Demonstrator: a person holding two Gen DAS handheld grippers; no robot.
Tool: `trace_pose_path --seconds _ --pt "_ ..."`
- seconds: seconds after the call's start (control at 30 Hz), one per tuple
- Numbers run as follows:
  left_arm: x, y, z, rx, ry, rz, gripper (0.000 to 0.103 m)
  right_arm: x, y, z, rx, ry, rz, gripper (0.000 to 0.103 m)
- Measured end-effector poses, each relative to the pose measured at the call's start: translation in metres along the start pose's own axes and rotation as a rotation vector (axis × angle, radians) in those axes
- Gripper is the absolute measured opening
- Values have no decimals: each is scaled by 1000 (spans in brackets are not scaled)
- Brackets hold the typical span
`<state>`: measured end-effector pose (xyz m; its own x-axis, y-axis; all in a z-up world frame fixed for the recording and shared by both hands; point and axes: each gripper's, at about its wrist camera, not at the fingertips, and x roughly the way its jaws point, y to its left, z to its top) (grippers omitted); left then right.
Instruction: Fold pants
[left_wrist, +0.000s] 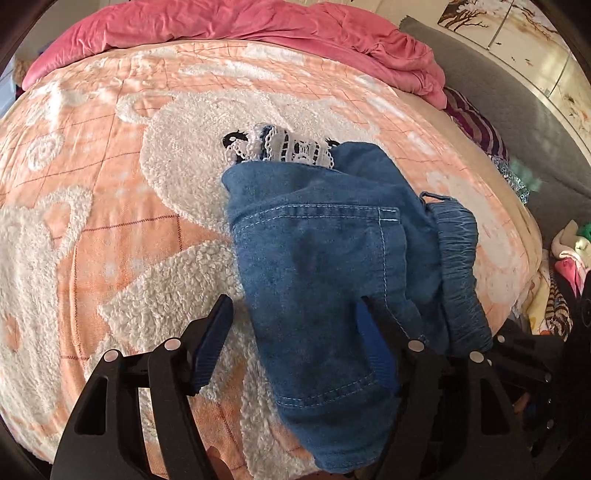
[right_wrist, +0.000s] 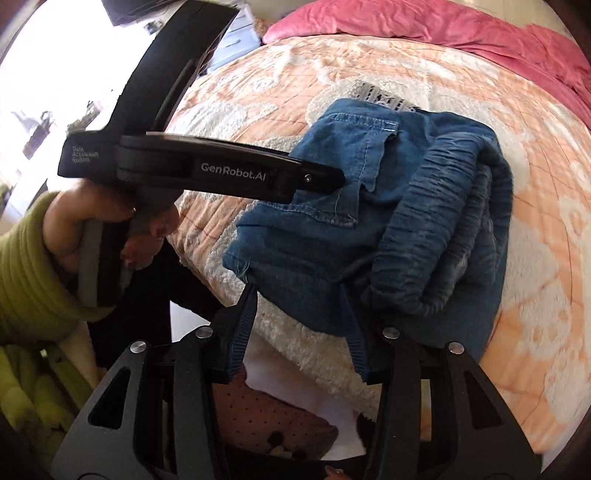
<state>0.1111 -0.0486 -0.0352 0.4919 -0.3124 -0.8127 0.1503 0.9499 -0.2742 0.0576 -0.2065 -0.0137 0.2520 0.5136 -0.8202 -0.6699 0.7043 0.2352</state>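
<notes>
Pants (left_wrist: 325, 258), blue denim, lie bunched in a compact bundle on the blanket (left_wrist: 110, 221), centre right in the left wrist view and upper centre in the right wrist view. Lace trim (left_wrist: 288, 147) shows at the bundle's far edge; the elastic waistband (left_wrist: 458, 273) curls along its right side.

Left gripper (left_wrist: 295, 332): fingers apart, the left pad clear of the cloth and over the blanket, the right pad overlapped by denim; nothing is clamped. Right gripper (right_wrist: 299, 325): fingers apart, straddling the near hem, tips at the cloth edge; contact there cannot be told.

Risks, as judged: the bundle sits close to the bed's near edge, so a careless pull toward the camera could drag it off. The thick waistband roll may spring open once let go, since gathered elastic resists lying flat. The fleece blanket may catch the denim and carry it askew during a slide.

Hidden or unclear: the legs are tucked inside the bundle, so the number of folds made cannot be read. The left gripper's body covers the bundle's left part in the right wrist view. Lace detail is blurred there.
</notes>
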Motion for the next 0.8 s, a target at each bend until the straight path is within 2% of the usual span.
trace_pose_path --seconds 0.2,0.27,0.47,0.6,0.8 --pt "-25 -6 -1 7 -57 -2 67 -50 15 1 13 -164 32 57" --pt "-33 -8 -2 7 -77 -4 67 -69 14 2 19 -214 -1 67" --pt "-57 -16 -4 20 -124 3 75 -100 -6 7 70 -306 -103 81" --pt "-66 -21 -3 30 -145 15 83 -108 -27 9 111 -334 -142 86" --pt "-70 -22 -1 33 -159 30 92 -99 -62 18 169 -314 -216 87"
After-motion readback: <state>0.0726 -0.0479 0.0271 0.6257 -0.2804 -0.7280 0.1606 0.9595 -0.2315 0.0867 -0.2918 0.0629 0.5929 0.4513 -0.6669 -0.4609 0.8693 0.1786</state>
